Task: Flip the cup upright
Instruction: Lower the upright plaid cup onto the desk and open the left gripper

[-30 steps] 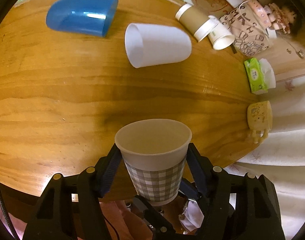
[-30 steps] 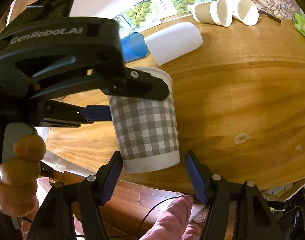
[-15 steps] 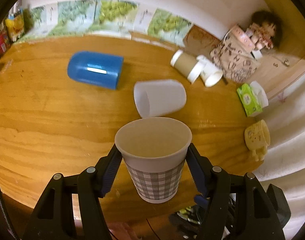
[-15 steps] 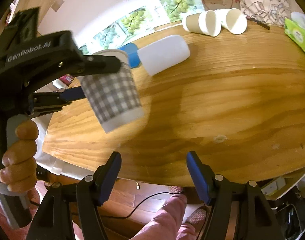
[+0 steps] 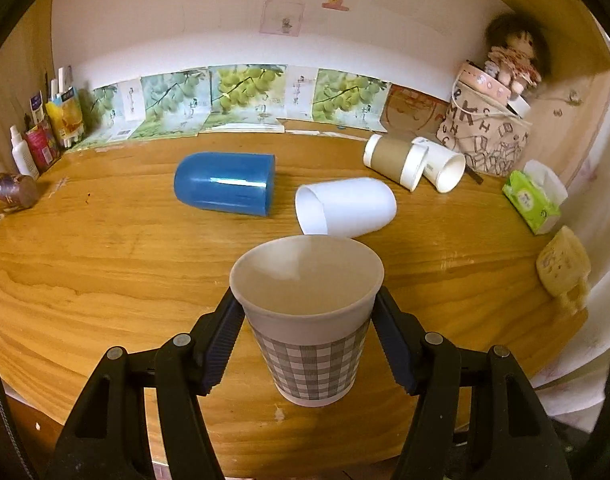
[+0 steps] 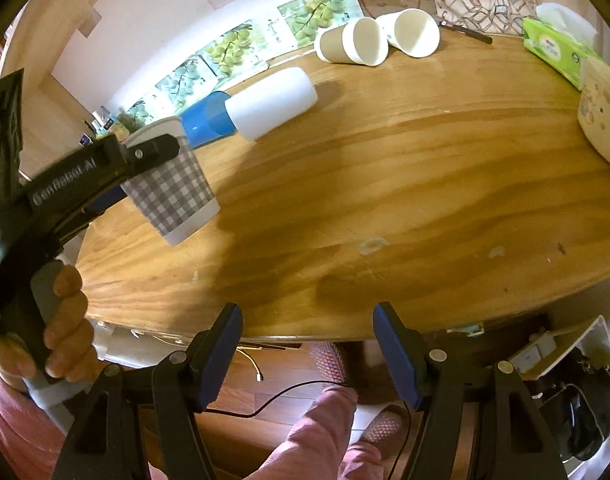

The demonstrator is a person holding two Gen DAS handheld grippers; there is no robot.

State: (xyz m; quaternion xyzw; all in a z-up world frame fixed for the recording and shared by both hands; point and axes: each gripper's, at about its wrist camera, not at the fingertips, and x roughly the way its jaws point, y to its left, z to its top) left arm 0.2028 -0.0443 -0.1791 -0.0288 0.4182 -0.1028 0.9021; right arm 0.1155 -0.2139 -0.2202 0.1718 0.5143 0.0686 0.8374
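Holding checked cup upright in left gripper, right gripper idle

Left gripper [image 5: 307,330] has both blue pads clamped on the checked paper cup [image 5: 310,316], just under the rim, mouth up. In the right wrist view the same cup [image 6: 173,192] sits tilted, base toward the table; can't tell if the base touches the wooden table [image 5: 105,264] or hangs just above it. It's at the near edge of the table, on the left side as the right camera sees it. Person's hand [image 6: 63,326] wraps the left gripper's handle.

Right gripper [image 6: 307,350] has fingers spread wide, nothing between them, sitting off the near table edge over the floor, well apart from the cup.

Other stuff on the table, all on its side:
- blue plastic cup [image 5: 227,188], behind the checked cup
- white plastic cup [image 5: 347,206], just beside the blue one, mouth toward camera-left
- brown-sleeved paper cup [image 5: 395,158] and white paper cup [image 5: 445,166], touching, near the back right

Green tissue pack [image 5: 531,202] and yellow mug [image 5: 563,272] are at the right edge.
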